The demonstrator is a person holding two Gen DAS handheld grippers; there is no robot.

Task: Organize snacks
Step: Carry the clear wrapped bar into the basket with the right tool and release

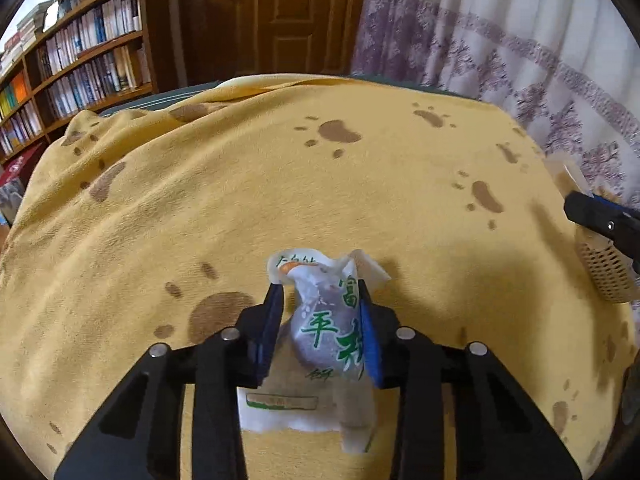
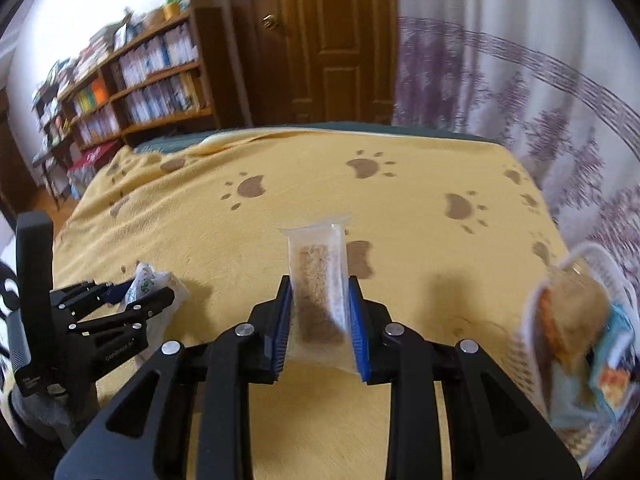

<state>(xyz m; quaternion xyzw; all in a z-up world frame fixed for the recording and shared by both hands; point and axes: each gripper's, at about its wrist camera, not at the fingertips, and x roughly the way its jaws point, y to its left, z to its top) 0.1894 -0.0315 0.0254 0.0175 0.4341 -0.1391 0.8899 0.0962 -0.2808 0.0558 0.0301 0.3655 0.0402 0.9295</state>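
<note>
My left gripper [image 1: 322,292] is shut on a white snack packet with green characters [image 1: 328,320], its blue pads pinching the crumpled wrapper just above the yellow blanket [image 1: 240,200]. From the right wrist view the same left gripper [image 2: 132,300] and white packet [image 2: 146,280] sit at the left. My right gripper [image 2: 320,292] is shut on a clear packet holding a brown cereal bar [image 2: 318,280], held upright over the blanket. A white basket [image 2: 532,344] with several snacks stands at the right edge; in the left wrist view the basket [image 1: 604,272] lies partly behind the right gripper's finger.
The yellow paw-print blanket [image 2: 240,220] covers the whole surface. A bookshelf [image 2: 152,80] stands at the back left, a wooden door [image 2: 332,40] behind, and a purple-patterned curtain [image 2: 500,100] along the right.
</note>
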